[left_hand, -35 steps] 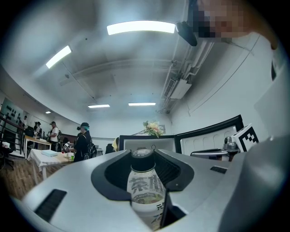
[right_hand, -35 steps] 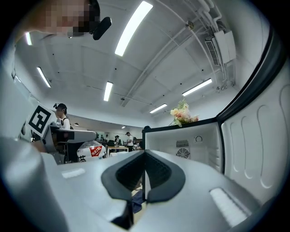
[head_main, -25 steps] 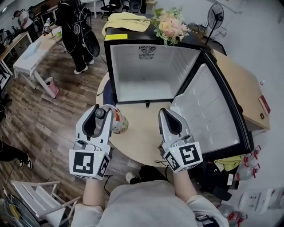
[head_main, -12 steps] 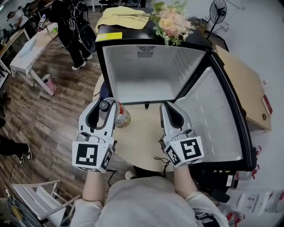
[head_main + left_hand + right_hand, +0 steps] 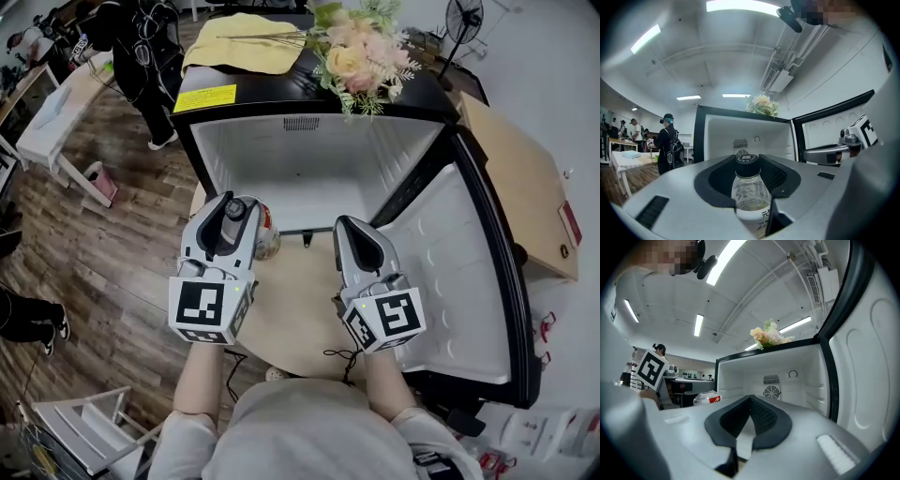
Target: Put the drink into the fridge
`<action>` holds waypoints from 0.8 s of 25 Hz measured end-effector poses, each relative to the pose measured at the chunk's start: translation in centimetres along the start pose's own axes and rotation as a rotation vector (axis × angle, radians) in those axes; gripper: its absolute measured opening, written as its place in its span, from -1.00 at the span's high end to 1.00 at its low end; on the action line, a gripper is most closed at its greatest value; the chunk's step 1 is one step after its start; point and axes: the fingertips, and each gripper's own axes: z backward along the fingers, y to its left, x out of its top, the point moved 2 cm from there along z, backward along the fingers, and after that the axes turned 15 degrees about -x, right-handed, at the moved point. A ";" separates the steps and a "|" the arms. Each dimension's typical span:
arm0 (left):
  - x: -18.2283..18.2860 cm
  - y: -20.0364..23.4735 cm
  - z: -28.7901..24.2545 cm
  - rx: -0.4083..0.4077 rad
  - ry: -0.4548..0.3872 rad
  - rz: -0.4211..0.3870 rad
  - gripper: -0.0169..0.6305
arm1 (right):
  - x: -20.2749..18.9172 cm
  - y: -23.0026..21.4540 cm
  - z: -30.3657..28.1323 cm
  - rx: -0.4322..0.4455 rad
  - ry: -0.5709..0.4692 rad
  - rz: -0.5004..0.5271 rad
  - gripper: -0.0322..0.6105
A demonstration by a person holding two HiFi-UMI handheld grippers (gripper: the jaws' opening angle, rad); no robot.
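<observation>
Change: both grippers have moved nearer the fridge [image 5: 309, 167] than a second ago, and the drink bottle [image 5: 266, 240] has come with the left one.
Head view: left gripper [image 5: 236, 202] is just short of the fridge's open front, its jaws wide around the upright bottle. Right gripper [image 5: 349, 225] is beside it, near the swung-out door [image 5: 450, 272].
Left gripper view: the pads clasp the bottle [image 5: 749, 190] below its black cap, and the empty fridge interior lies straight ahead.
Right gripper view: jaws meet at their tips with nothing between them, facing the fridge's back wall [image 5: 771, 380].
Risk: the bottle's base could catch the fridge's lower front edge if carried in too low, tipping it in the grip. The right gripper could knock the door.
</observation>
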 end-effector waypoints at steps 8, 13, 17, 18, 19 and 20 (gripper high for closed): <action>-2.8 1.5 -5.8 -0.028 0.042 0.018 0.46 | -1.9 -1.9 -1.1 -0.025 0.043 -0.018 0.87; -4.6 2.6 -8.2 -0.019 0.078 0.027 0.46 | -2.8 -2.9 -1.3 -0.036 0.060 -0.021 0.87; -5.2 3.6 -10.2 -0.007 0.096 0.010 0.46 | -3.2 -3.5 -1.6 -0.045 0.070 -0.027 0.87; -5.4 3.8 -10.7 -0.004 0.101 0.004 0.46 | -3.3 -3.6 -1.6 -0.045 0.073 -0.023 0.87; -5.6 4.0 -11.1 -0.002 0.106 -0.002 0.46 | -3.4 -3.7 -1.7 -0.047 0.075 -0.021 0.87; -5.8 4.2 -11.6 0.001 0.111 -0.008 0.46 | -3.5 -3.9 -1.7 -0.049 0.078 -0.021 0.87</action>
